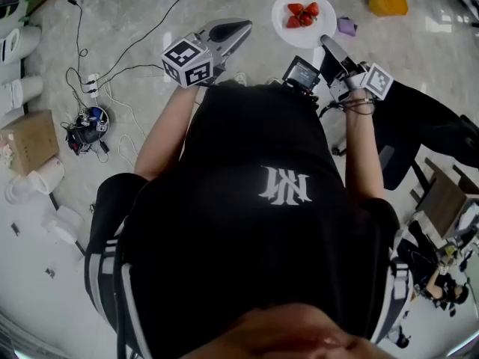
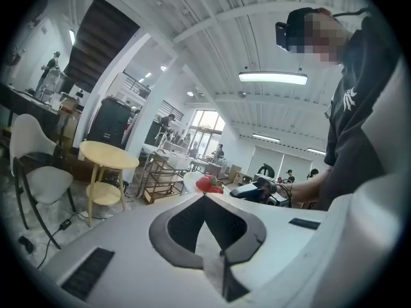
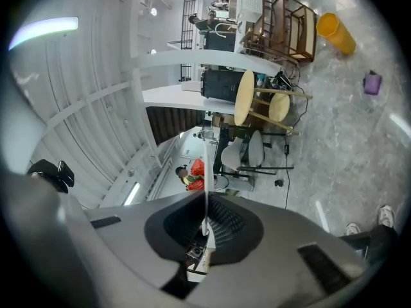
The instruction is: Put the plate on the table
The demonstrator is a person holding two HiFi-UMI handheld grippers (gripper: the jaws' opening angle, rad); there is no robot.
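Observation:
A white plate (image 1: 293, 2) carrying strawberries (image 1: 301, 14) hangs above the pale stone floor, ahead of the person. My right gripper (image 1: 326, 42) is shut on its near rim. In the right gripper view the plate (image 3: 205, 153) shows edge-on as a thin white line between the closed jaws of that gripper (image 3: 205, 201), strawberries (image 3: 196, 171) beside it. My left gripper (image 1: 241, 28) is raised to the plate's left, apart from it, shut on nothing. From the left gripper (image 2: 205, 201) the strawberries (image 2: 207, 183) show just beyond the jaws. A round yellow table (image 2: 108, 154) stands off to the left.
A white chair (image 2: 38, 172) stands by the yellow table (image 3: 244, 98). On the floor lie a yellow container (image 1: 388, 2), a small purple object (image 1: 346, 26), cables with a power strip (image 1: 90, 84) and a cardboard box (image 1: 28, 140). A black chair (image 1: 426, 126) is at the right.

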